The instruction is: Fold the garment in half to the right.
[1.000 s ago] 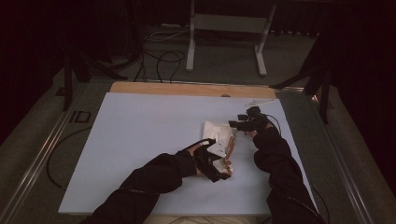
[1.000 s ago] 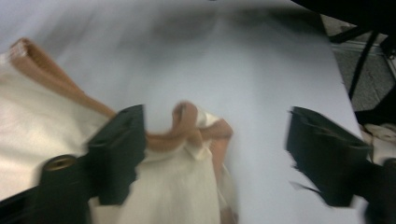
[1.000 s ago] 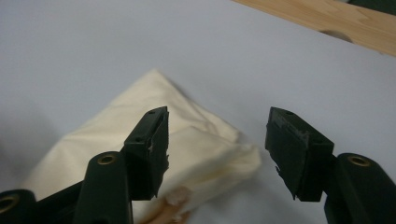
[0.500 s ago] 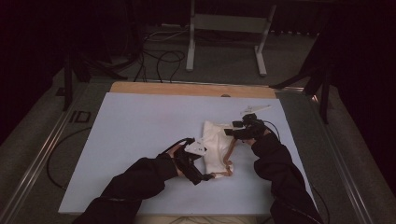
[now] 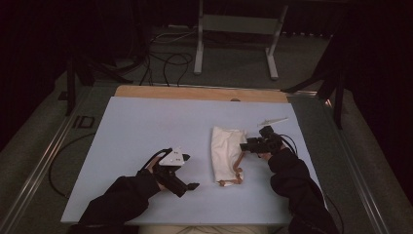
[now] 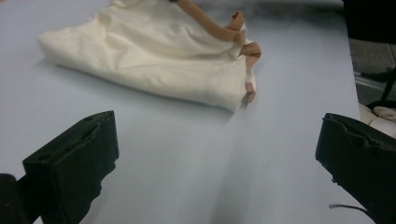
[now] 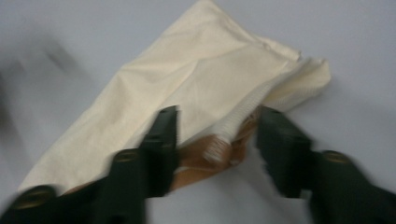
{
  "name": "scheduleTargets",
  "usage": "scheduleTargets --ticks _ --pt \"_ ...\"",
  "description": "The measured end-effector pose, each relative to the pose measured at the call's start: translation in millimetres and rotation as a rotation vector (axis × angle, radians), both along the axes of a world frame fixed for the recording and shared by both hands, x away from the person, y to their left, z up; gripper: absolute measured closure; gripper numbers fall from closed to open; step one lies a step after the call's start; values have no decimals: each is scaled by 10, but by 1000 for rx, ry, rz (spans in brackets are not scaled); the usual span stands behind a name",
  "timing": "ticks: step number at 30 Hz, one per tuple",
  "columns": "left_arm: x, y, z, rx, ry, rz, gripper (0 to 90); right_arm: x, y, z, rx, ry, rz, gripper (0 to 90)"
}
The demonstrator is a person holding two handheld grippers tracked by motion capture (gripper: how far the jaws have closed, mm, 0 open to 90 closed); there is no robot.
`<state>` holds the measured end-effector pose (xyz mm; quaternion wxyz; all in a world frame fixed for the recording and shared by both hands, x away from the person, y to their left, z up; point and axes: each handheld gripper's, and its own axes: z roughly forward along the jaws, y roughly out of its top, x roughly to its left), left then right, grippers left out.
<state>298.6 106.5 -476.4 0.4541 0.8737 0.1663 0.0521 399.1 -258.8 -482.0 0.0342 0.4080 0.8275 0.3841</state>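
On the pale blue mat (image 5: 146, 126), right of centre, lies a cream cloth bag (image 5: 225, 153), folded flat and creased, with a tan strap (image 5: 237, 170) trailing along its right edge and curling at the near corner. At the bag's right edge sits the right gripper (image 5: 245, 145), pointing left; its jaws have just been closing and now stand partly apart, with a bunched fold of cloth (image 7: 243, 119) and a bit of strap (image 7: 205, 158) between them, though the pads do not yet seem to press on either. Well to the left of the bag, the left gripper (image 5: 191, 185) rests low over bare mat, its jaws having just opened wide and holding nothing; in the left gripper view the bag (image 6: 154, 60) lies ahead of them, clear of both jaws. Dark sleeves come in from the near edge.
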Motion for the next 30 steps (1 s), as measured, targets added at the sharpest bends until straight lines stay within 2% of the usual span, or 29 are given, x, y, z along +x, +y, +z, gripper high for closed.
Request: scheduleTargets --ticks 1,2,4,5,9,14,19,24,30 --pt "-10 35 -12 -3 2 11 8 -2 -4 -5 -9 3 -5 634" --pt "-17 70 -25 -8 5 16 8 -4 -11 -5 -23 3 -3 743" --pt "-36 131 -60 -22 11 32 8 -3 -16 1 -51 -6 -5 851" --pt "-47 158 -81 -32 12 41 8 -1 -20 9 -60 -15 -5 875" --pt "-78 262 -154 -54 25 78 8 12 -42 54 -94 -42 -27 887" --pt "-103 391 -219 -57 18 122 8 7 -103 100 -142 -76 -62 886" --pt "-127 479 -261 -67 7 153 8 44 -179 -7 -147 -61 -92 885" --pt "-133 515 -272 -72 7 169 8 57 -175 -141 -165 -46 -102 884" --pt "-149 551 -287 -85 3 183 8 48 -188 -211 -170 -37 -118 879"
